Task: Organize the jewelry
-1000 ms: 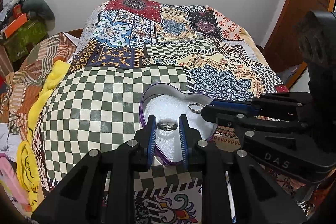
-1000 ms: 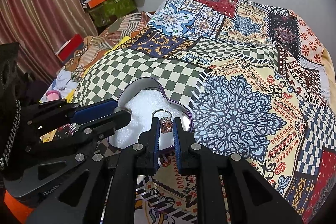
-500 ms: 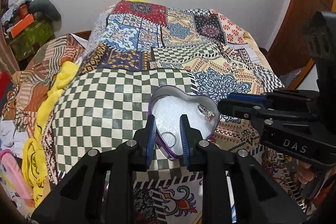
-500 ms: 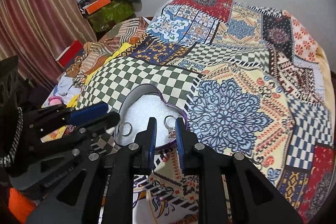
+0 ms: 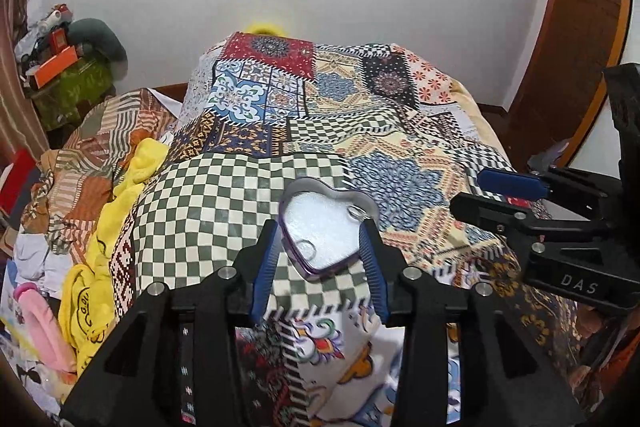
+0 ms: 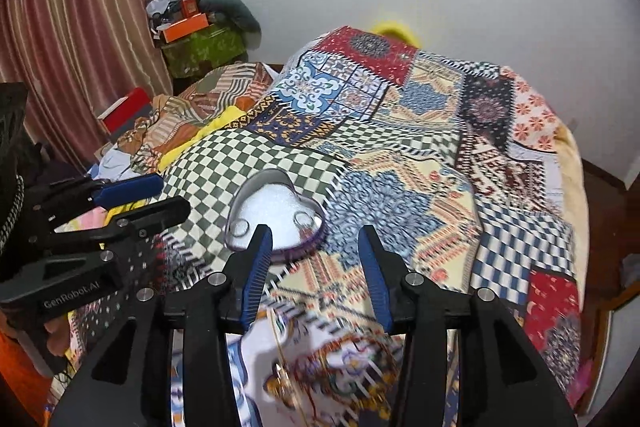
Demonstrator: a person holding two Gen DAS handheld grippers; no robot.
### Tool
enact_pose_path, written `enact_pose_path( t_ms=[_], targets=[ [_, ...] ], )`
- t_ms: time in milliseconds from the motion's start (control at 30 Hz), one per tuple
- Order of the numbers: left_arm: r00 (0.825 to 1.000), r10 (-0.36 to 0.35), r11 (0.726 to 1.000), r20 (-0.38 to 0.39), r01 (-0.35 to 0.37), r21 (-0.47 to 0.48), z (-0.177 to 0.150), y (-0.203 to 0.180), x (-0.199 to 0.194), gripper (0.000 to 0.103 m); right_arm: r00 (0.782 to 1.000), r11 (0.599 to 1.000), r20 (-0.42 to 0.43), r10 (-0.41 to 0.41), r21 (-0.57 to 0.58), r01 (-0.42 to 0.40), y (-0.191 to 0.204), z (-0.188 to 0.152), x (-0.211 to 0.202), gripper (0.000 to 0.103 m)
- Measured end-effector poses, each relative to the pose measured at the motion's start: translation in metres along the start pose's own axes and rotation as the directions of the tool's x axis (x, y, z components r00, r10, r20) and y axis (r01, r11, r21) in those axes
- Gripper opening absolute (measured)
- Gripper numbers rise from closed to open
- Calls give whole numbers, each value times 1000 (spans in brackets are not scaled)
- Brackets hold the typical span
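A heart-shaped tin (image 5: 298, 263) lined with white foam lies on the checked patch of the bedspread. Two rings lie on the foam: a plain ring (image 5: 306, 249) near the front and a stone ring (image 5: 356, 213) by the right rim. My left gripper (image 5: 319, 223) hovers above and short of the tin, jaws opening, with nothing between them. In the right wrist view the tin (image 6: 276, 253) holds the plain ring (image 6: 240, 227) and the stone ring (image 6: 304, 219). My right gripper (image 6: 315, 229) also hangs above it, jaws opening and empty.
The patchwork bedspread (image 5: 400, 155) covers the bed. Crumpled clothes and a yellow cloth (image 5: 100, 219) pile up along its left side. A thin gold chain (image 6: 278, 343) lies blurred on the spread close in front. A striped curtain (image 6: 72, 47) hangs left, a wooden door (image 5: 580, 47) right.
Both grippers let go of their rings, which now lie on the foam. Both have lifted and drawn back from the tin, and their jaws stand wider.
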State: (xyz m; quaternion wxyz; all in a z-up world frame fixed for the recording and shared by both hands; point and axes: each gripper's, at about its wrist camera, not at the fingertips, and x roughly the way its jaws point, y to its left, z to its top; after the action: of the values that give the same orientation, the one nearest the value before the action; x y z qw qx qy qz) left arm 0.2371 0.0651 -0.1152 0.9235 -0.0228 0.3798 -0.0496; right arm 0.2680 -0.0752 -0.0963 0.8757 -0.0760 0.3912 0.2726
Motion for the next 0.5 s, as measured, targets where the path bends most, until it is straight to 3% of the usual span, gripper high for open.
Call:
enact_pose_path(
  t_ms=[133, 500],
  targets=[
    [1000, -18, 1000, -13, 19, 19, -10, -15, -9, 43, 999, 999, 11, -50, -17, 50, -1, -12, -15, 41],
    [992, -71, 995, -105, 78, 63, -53, -54, -7, 44, 997, 997, 9, -79, 11, 78, -14, -53, -40, 41]
  ],
)
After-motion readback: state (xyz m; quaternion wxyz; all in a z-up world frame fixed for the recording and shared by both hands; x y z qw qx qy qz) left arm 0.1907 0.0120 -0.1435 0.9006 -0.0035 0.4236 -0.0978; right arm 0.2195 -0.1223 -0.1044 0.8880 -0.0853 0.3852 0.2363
